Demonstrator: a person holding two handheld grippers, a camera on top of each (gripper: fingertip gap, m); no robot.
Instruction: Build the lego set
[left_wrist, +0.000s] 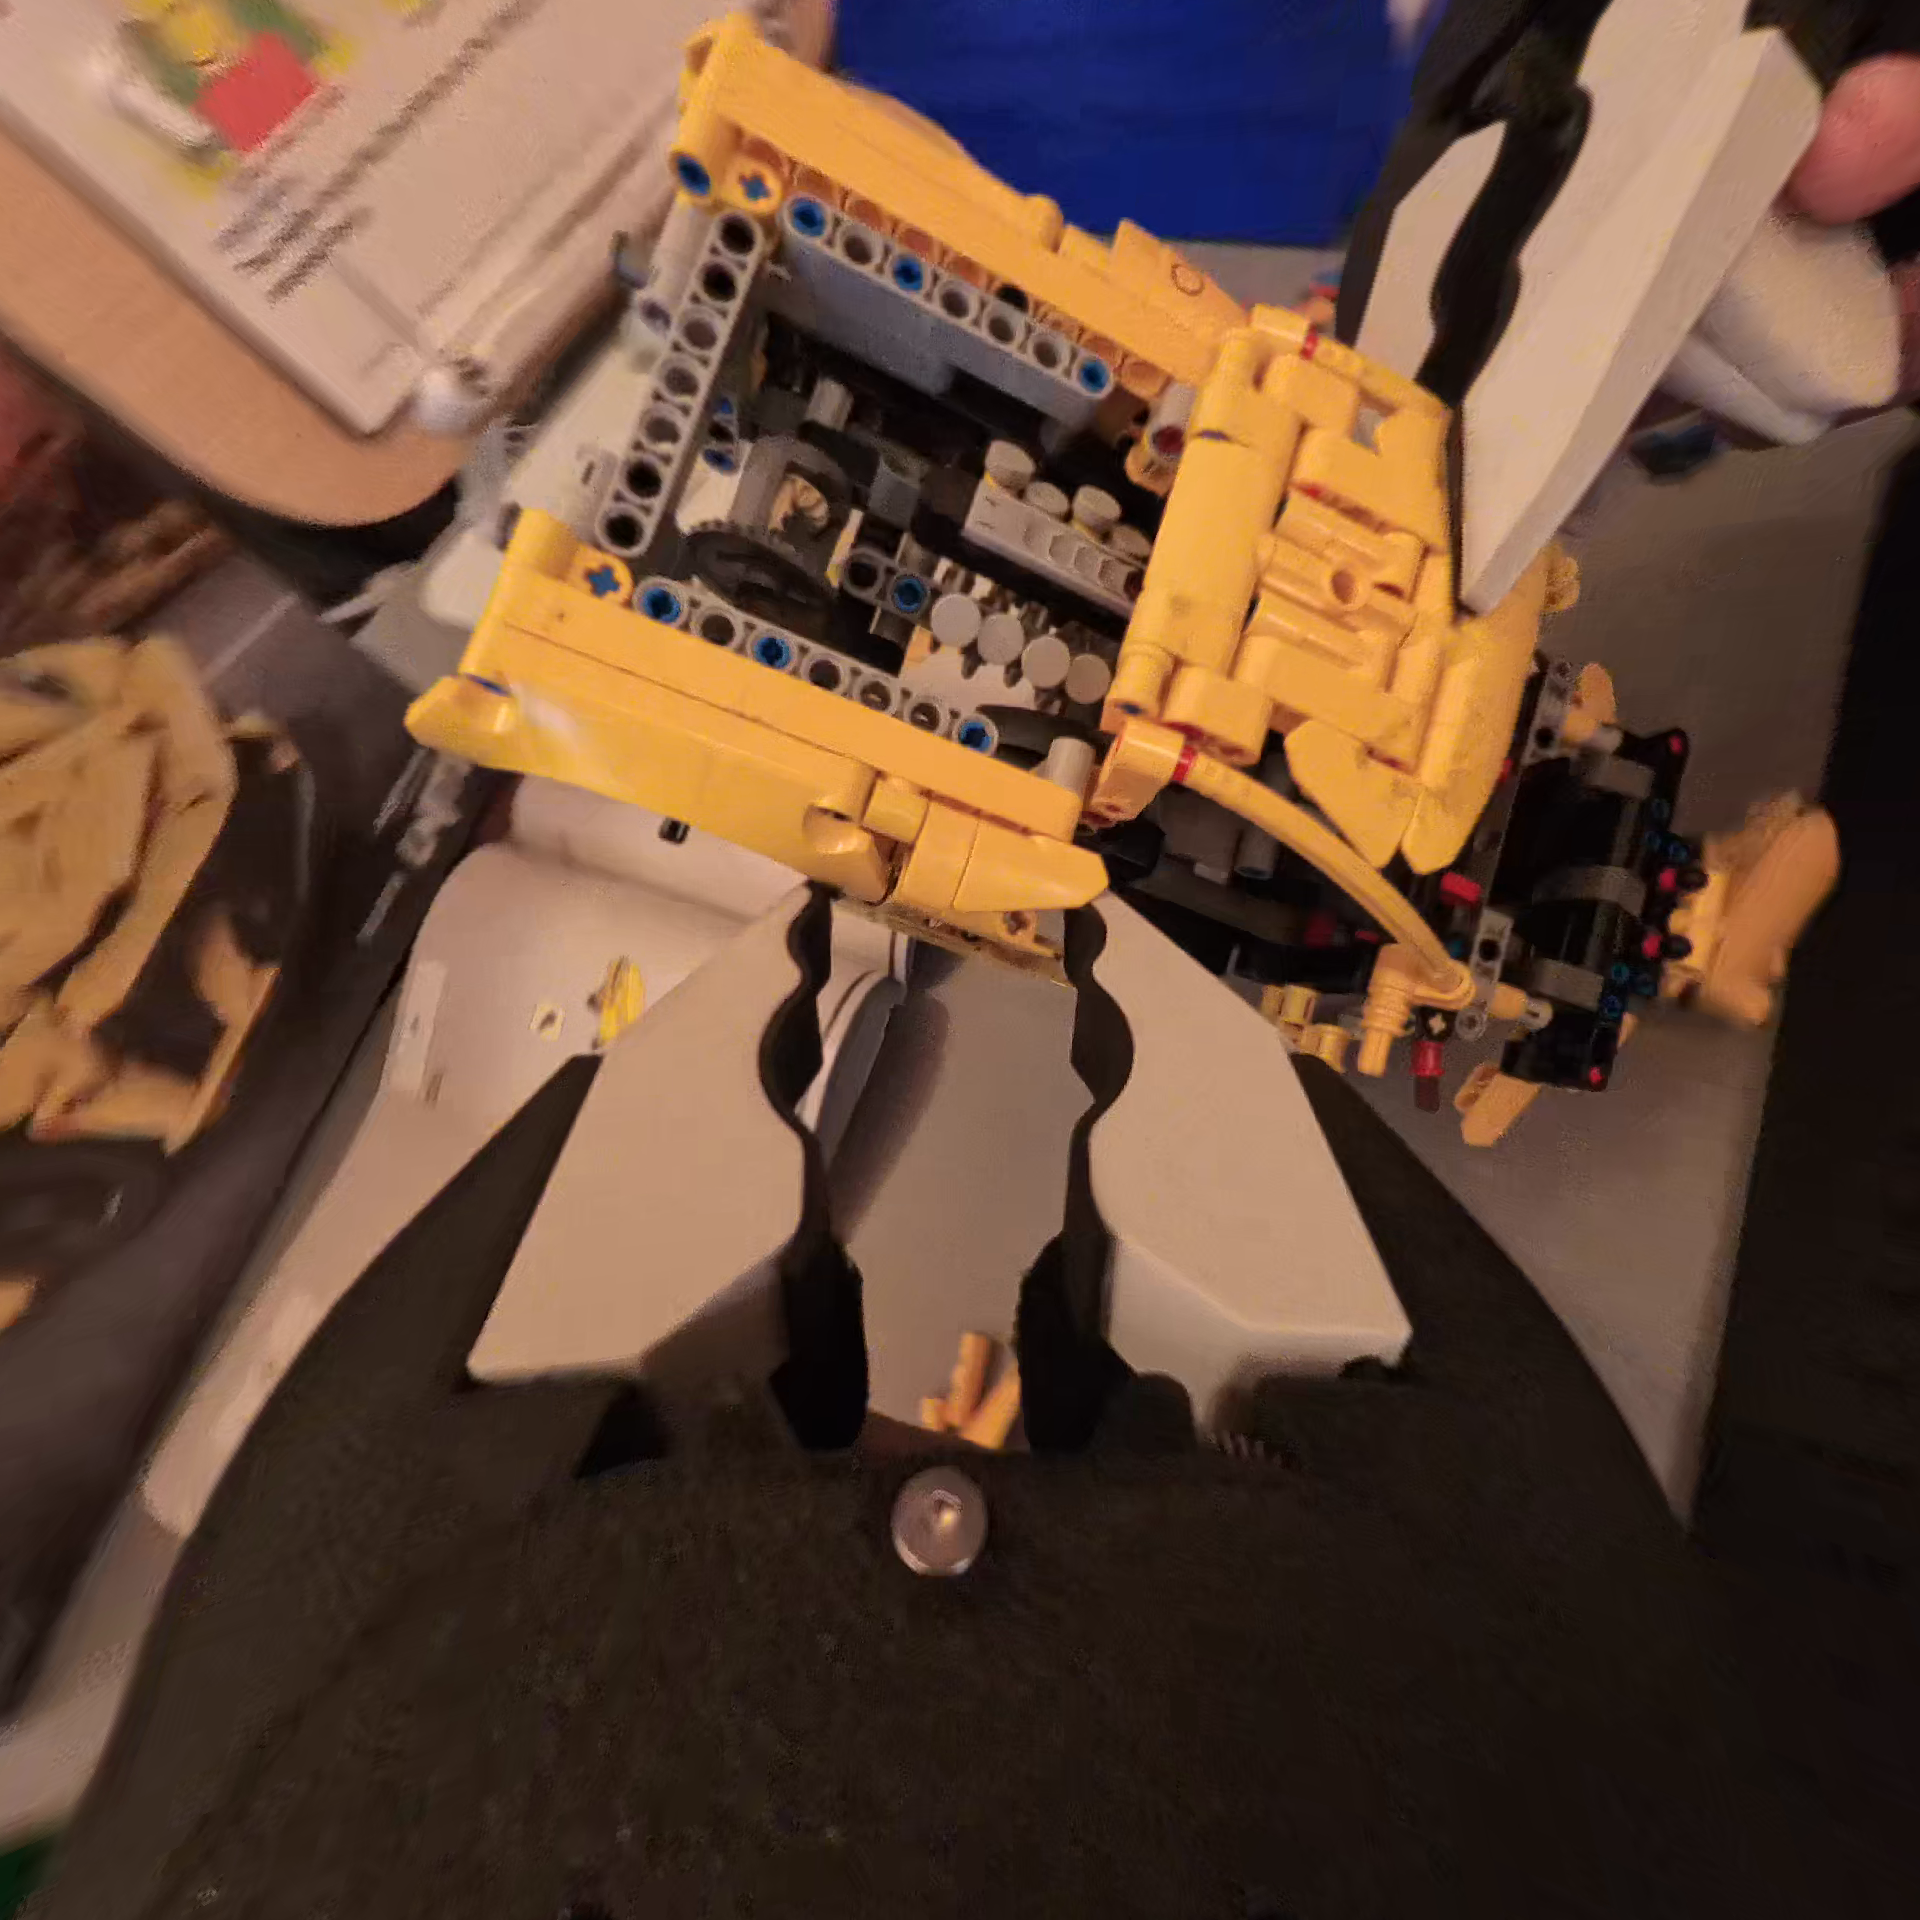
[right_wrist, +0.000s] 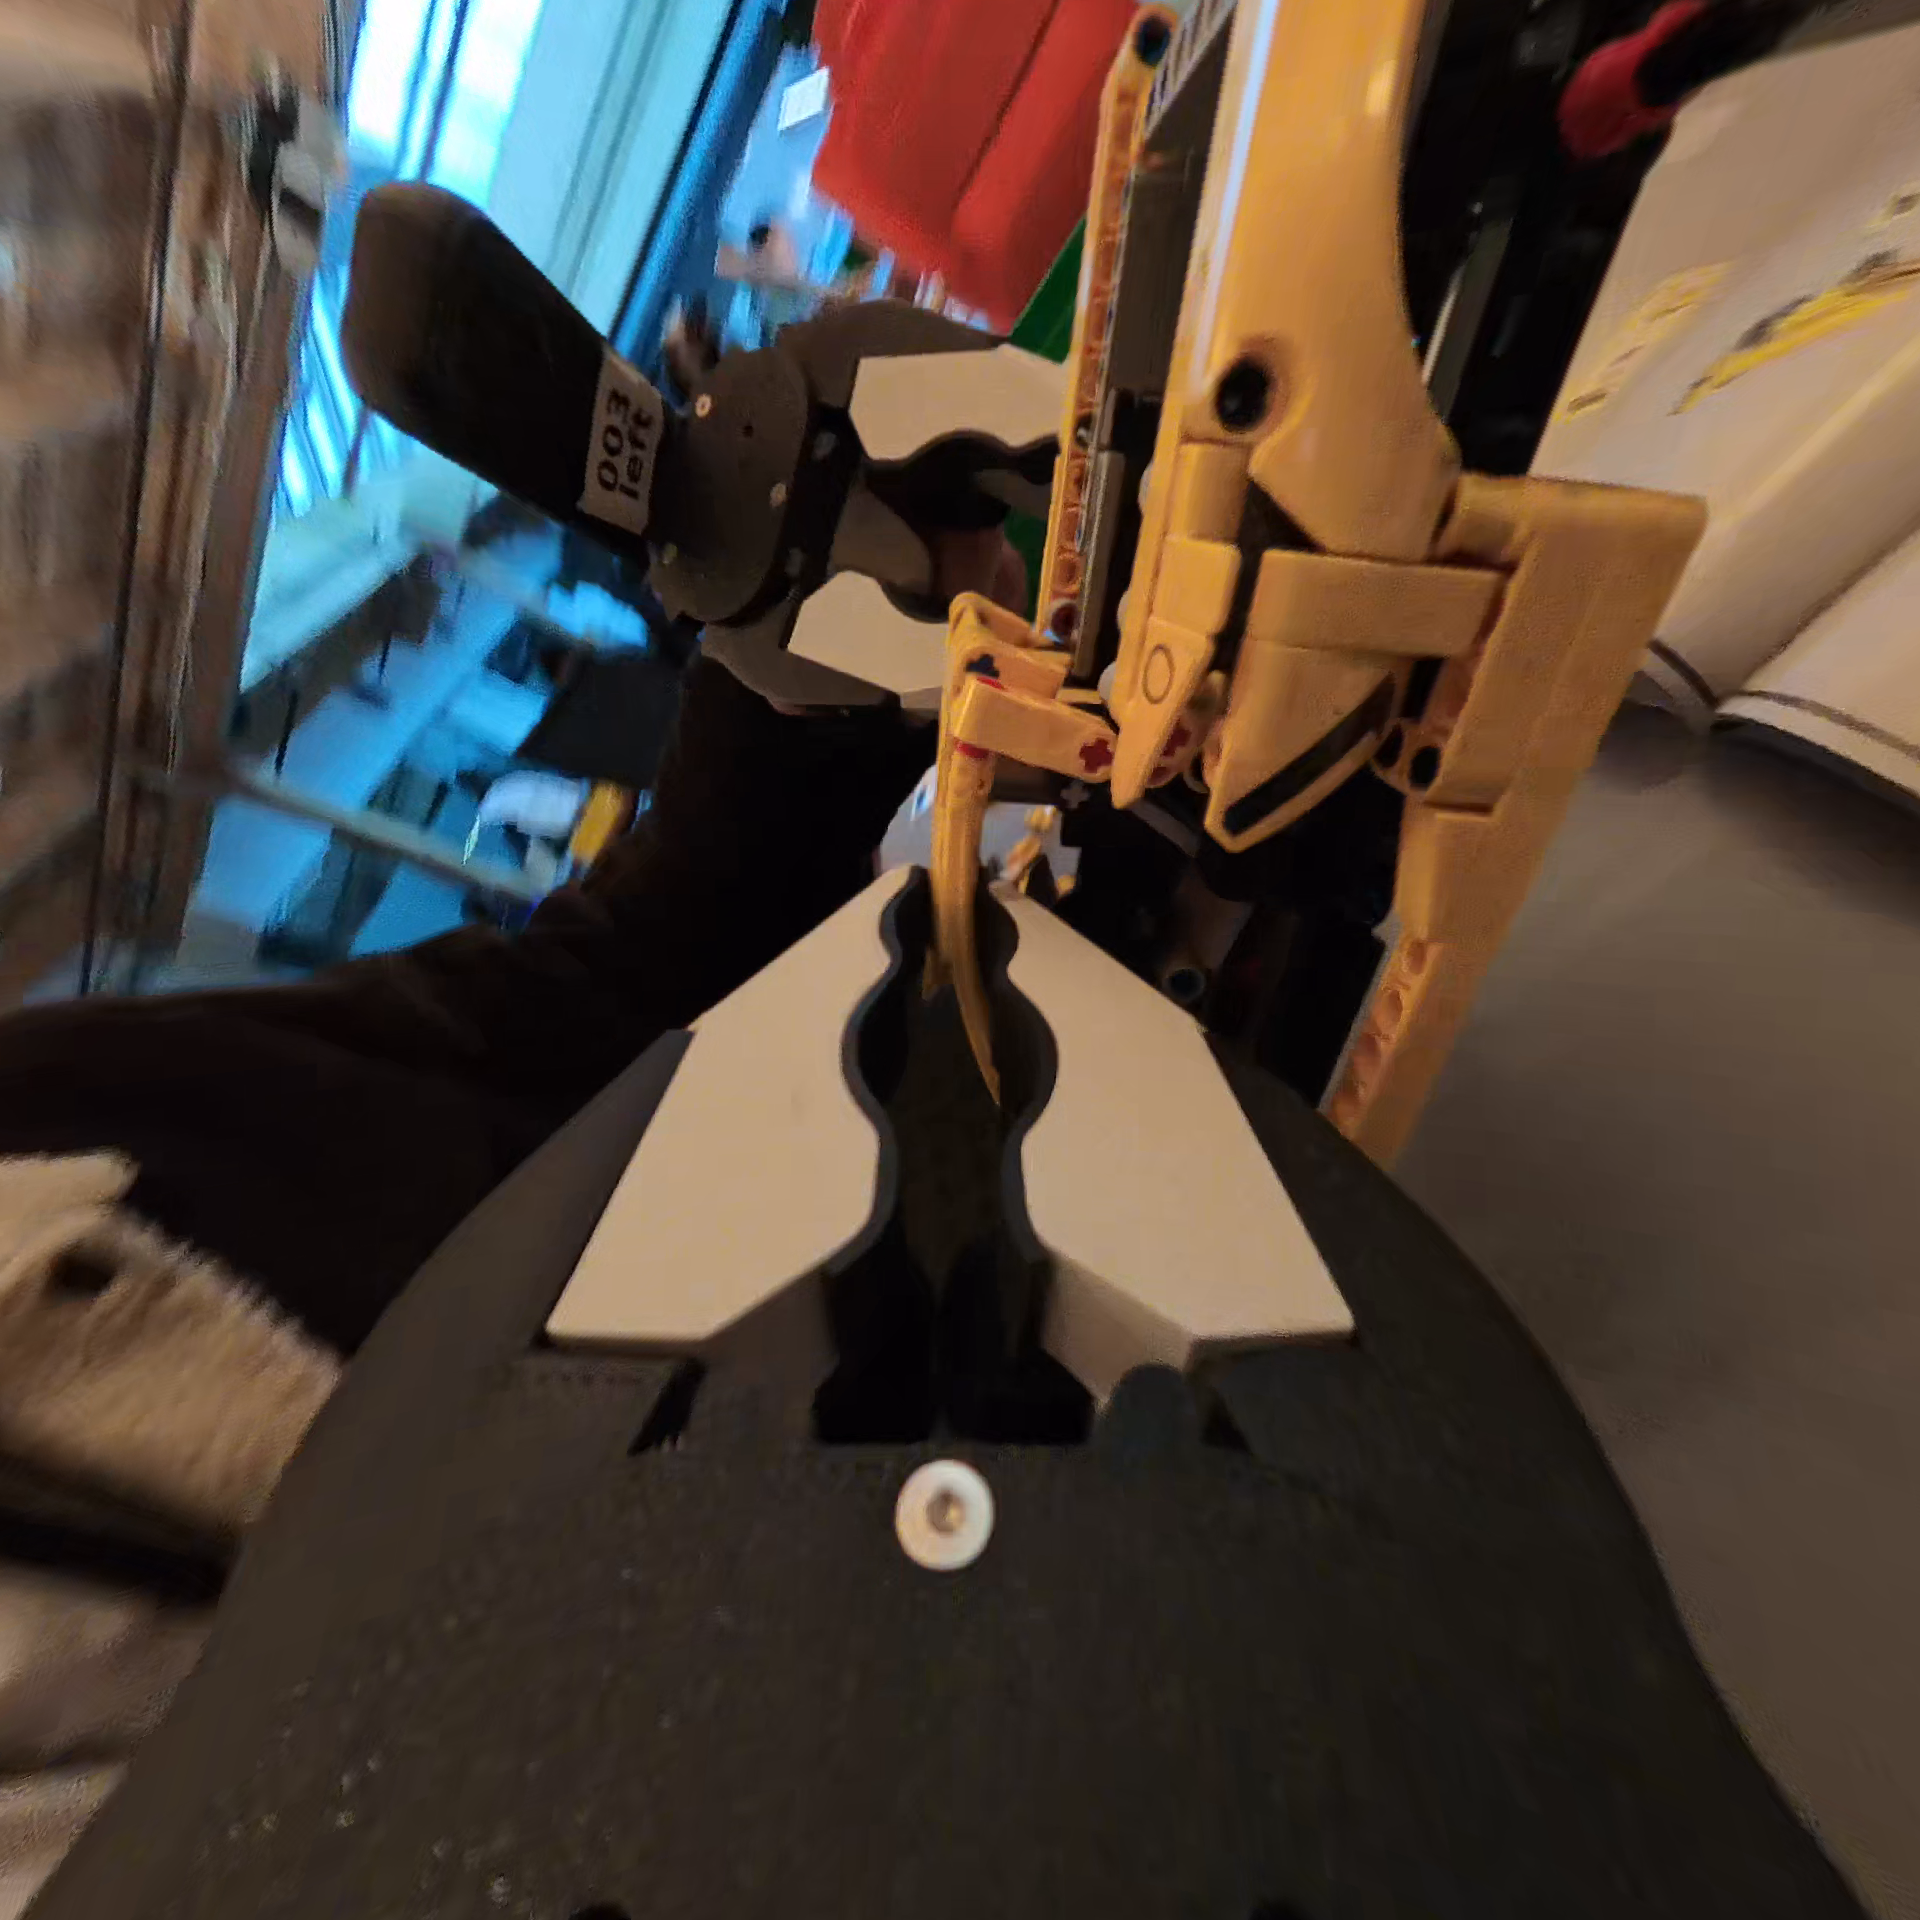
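Yellow model (left_wrist: 935, 582), held off the grey surface (left_wrist: 1683, 582): left claw (left_wrist: 940, 925) clamps its side panel, right claw (right_wrist: 961, 914) pinches its thin hose (right_wrist: 961, 904). A printed white sticker marks the left claw's handle (right_wrist: 468, 343); a manual (left_wrist: 343, 208) lies at the surface's far edge.

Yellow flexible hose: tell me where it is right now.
In the right wrist view, the yellow hose hangs from the yellow lego model, its lower end between the right gripper's fingers.

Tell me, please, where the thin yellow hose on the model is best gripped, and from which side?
Probably the mid-span of the yellow hose, pinched across its width from the open side away from the model. It bows clear there, while both ends are plugged in, leaving little finger room.
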